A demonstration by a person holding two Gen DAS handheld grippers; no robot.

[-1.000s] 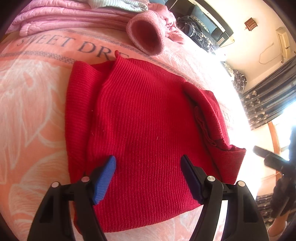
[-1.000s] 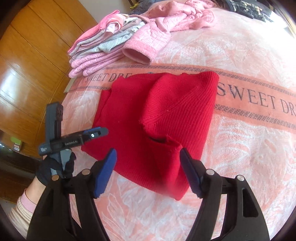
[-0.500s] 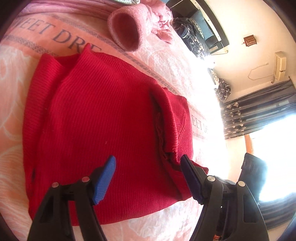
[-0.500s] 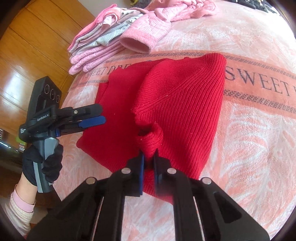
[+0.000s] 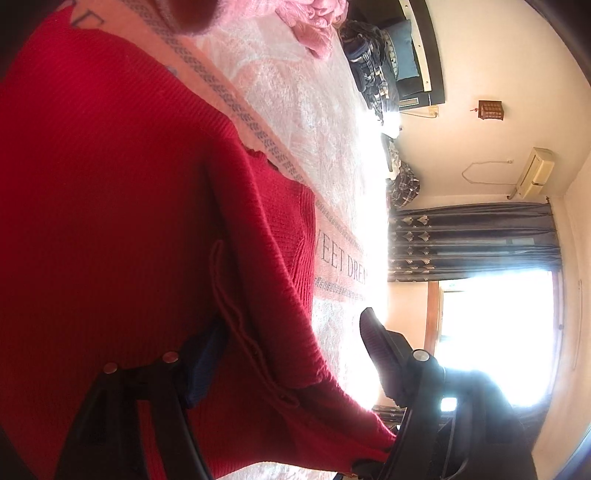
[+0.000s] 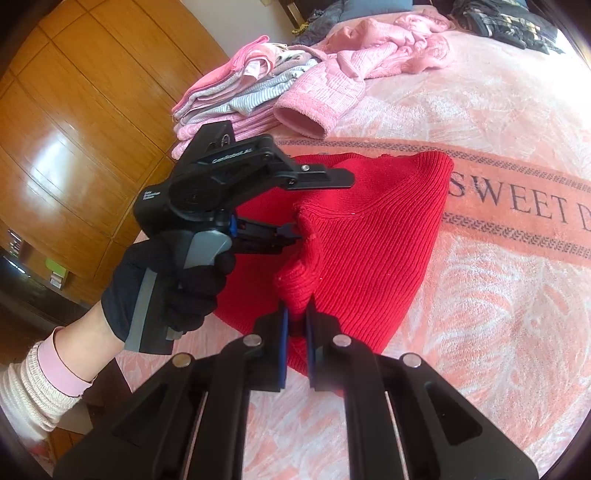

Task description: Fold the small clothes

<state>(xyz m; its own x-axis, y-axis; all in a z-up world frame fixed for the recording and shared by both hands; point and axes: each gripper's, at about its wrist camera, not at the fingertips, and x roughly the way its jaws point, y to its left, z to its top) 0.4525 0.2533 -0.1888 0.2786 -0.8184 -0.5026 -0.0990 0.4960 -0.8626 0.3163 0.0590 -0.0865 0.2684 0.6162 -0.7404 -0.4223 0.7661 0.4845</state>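
Observation:
A red knit sweater [image 6: 373, 236] lies partly folded on the pink bedspread [image 6: 517, 314]. My right gripper [image 6: 295, 325] is shut on a raised bunch of the sweater at its near edge. A gloved hand holds my left gripper [image 6: 321, 206] open at the sweater's left side, one finger above the fabric and the other at the fold's edge. In the left wrist view the sweater [image 5: 110, 203] fills the left half, and a ridge of it runs between the fingers of the open left gripper [image 5: 291, 350].
A stack of folded pink and grey clothes [image 6: 229, 99] and a loose pink garment [image 6: 332, 92] lie beyond the sweater. Dark clothes [image 6: 498, 22] sit at the bed's far end. A wooden wardrobe [image 6: 74, 110] stands to the left, with curtains [image 5: 472, 243] and a bright window beyond.
My right gripper went from open to shut on a bunch of the sweater and holds it raised. My left gripper moved right and in close to that fold, still open.

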